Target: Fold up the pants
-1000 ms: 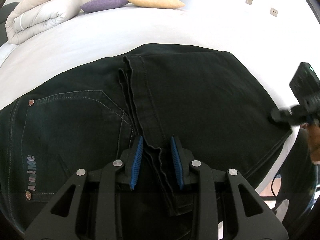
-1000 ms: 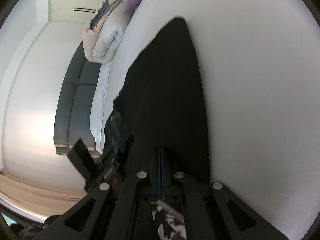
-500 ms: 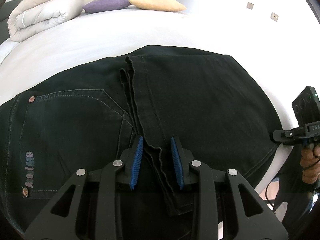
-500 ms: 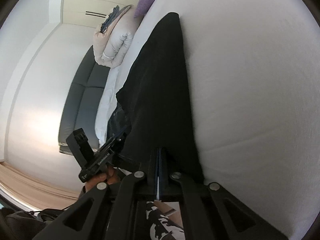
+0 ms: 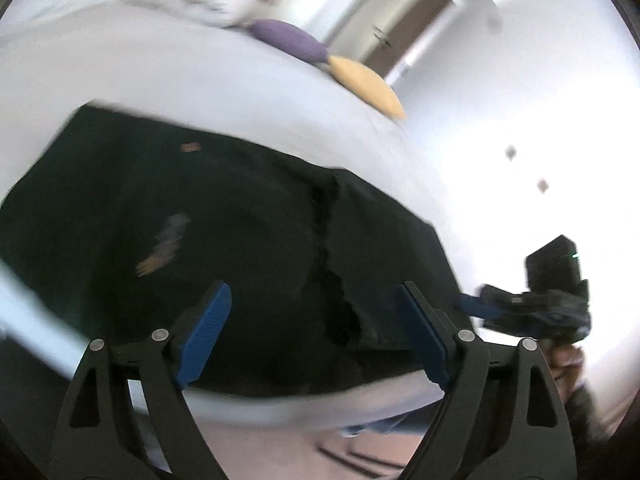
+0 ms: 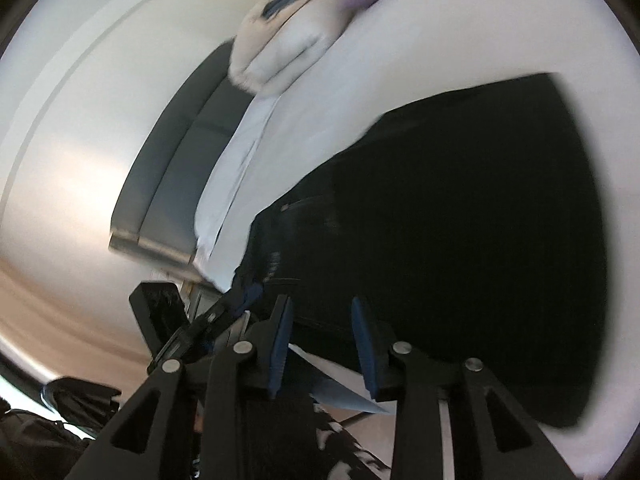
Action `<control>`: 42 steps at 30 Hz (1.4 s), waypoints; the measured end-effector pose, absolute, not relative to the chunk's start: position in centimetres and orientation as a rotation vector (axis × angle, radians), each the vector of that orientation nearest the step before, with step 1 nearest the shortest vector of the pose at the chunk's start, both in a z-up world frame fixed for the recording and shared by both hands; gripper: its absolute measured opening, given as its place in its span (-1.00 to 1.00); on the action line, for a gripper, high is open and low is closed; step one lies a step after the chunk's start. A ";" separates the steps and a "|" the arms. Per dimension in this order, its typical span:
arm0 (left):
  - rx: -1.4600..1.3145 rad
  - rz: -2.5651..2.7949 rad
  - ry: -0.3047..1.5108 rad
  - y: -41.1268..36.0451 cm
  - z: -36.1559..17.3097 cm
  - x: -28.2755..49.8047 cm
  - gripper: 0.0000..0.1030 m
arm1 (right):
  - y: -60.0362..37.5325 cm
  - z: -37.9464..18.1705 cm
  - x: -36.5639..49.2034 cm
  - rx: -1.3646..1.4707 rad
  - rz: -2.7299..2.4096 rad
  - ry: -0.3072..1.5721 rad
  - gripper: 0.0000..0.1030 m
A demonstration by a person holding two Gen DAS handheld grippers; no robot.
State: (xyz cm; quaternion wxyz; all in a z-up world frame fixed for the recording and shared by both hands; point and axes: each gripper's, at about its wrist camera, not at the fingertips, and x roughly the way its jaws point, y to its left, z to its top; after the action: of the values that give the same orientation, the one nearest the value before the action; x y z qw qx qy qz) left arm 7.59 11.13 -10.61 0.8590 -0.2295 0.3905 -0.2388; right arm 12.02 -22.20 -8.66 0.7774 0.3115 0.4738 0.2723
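White bed with a folded duvet, a purple cushion and a yellow cushion toward 12 o'clock; a dark sofa stands beyond its far side. Black jeans lie flat on the bed near its edge, folded into a compact dark slab, with the leg hems forming a ragged seam across the top layer.

Left tool: blue pads wide apart, empty, drawn back over the bed edge at 6 o'clock. One second earlier the same pads bracketed the hem narrowly; the view is now blurred by motion, which indicates release and retreat.

Right tool: pads parted, nothing between them, poised at the near edge of the jeans. One second earlier its pads were pressed together on the cloth. In the left view the right tool sits at 3 o'clock, just beside the fabric corner.

Interpretation: both tools have let go, so the current fold is probably laid down. Judged from the compact shape, the task appears nearly complete; a final fold or smoothing may remain.
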 end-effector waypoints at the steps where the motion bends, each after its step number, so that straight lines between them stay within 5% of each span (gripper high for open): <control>1: -0.548 -0.477 0.817 12.9 -10.9 7.0 0.63 | -21.0 -9.0 13.1 0.665 0.610 1.040 -0.35; 8: -0.896 -0.315 0.788 21.7 -13.9 5.2 0.63 | -17.7 -14.0 19.6 0.723 0.625 1.186 -0.36; 11: -0.943 -0.275 0.778 23.2 -14.7 5.3 0.63 | -19.2 -16.1 21.1 0.784 0.531 1.217 -0.98; 12: -0.942 -0.266 0.780 23.5 -14.9 5.4 0.63 | -20.0 -16.5 21.3 0.823 0.499 1.205 -1.00; 16: -1.009 -0.253 0.778 24.6 -16.1 6.0 0.63 | -22.1 -16.2 21.4 0.886 0.425 1.138 -0.99; 18: -1.039 -0.258 0.772 25.2 -16.6 6.4 0.63 | -22.0 -15.4 21.1 0.869 0.440 1.123 -0.69; 20: -1.072 -0.272 0.759 25.7 -17.3 7.4 0.63 | -21.7 -14.9 20.5 0.865 0.468 1.112 -0.60; 29: -1.229 -0.311 0.743 27.4 -19.9 9.5 0.60 | -21.0 -15.2 19.7 0.944 0.536 1.089 -0.60; 33: -1.294 -0.307 0.750 28.2 -20.8 10.2 0.29 | -20.7 -14.8 19.9 0.945 0.543 1.087 -0.60; 36: -1.338 -0.297 0.769 28.6 -21.6 10.2 -0.30 | -20.6 -14.6 20.3 0.924 0.538 1.099 -0.60; 42: -1.294 -0.275 0.764 28.4 -21.2 10.5 -0.54 | -18.3 -14.8 22.4 0.832 0.530 1.171 -0.60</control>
State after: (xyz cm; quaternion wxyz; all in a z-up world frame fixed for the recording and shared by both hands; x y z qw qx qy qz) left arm 10.49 28.39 -21.20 0.7220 -0.5860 0.3461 -0.1247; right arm 22.39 -18.31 -14.84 0.7210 0.3764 0.5300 0.2399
